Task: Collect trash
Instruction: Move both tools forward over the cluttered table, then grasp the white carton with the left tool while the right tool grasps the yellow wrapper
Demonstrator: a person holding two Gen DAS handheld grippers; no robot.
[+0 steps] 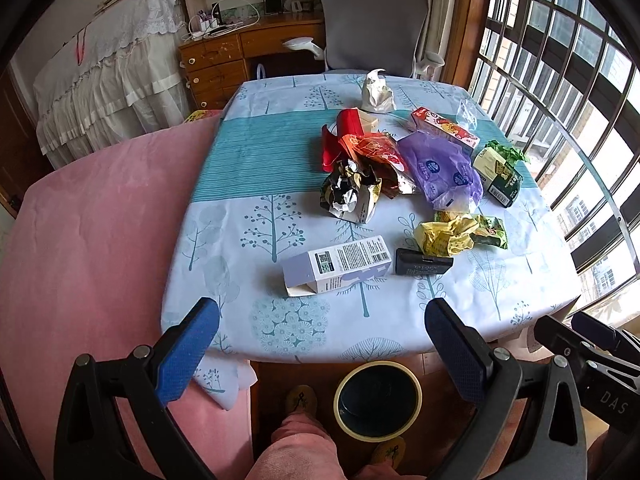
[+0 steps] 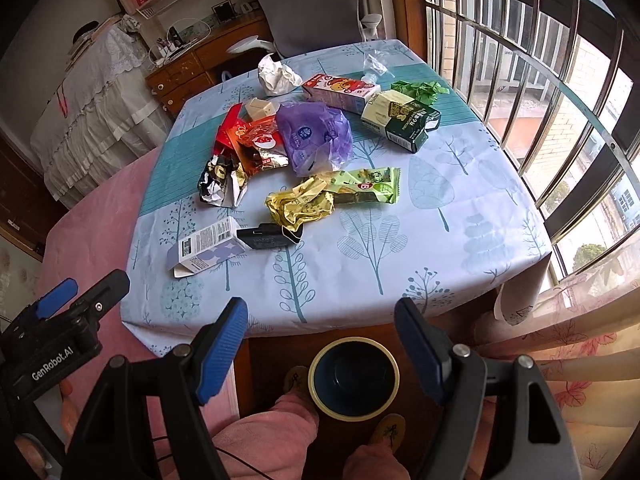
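Note:
Trash lies on a table with a tree-print cloth [image 1: 224,240] [image 2: 460,248]. Nearest me are a lilac box [image 1: 338,266] [image 2: 208,248] and a small black box [image 1: 424,262] [image 2: 264,238]. Behind them lie a crumpled yellow wrapper [image 1: 444,236] [image 2: 300,206], a purple bag [image 1: 440,164] [image 2: 314,138], red wrappers [image 1: 372,148] [image 2: 252,140] and a green box [image 1: 498,174] [image 2: 404,118]. A round bin [image 1: 378,400] [image 2: 355,376] stands on the floor below the table edge. My left gripper [image 1: 320,320] and right gripper [image 2: 320,316] are open and empty, held before the table's near edge.
A pink-covered seat [image 1: 92,240] adjoins the table on the left. A barred window [image 1: 560,100] runs along the right, with a curtain [image 2: 560,340] below it. A grey chair [image 1: 374,26] and wooden desk [image 1: 224,52] stand behind. My knees and slippers flank the bin.

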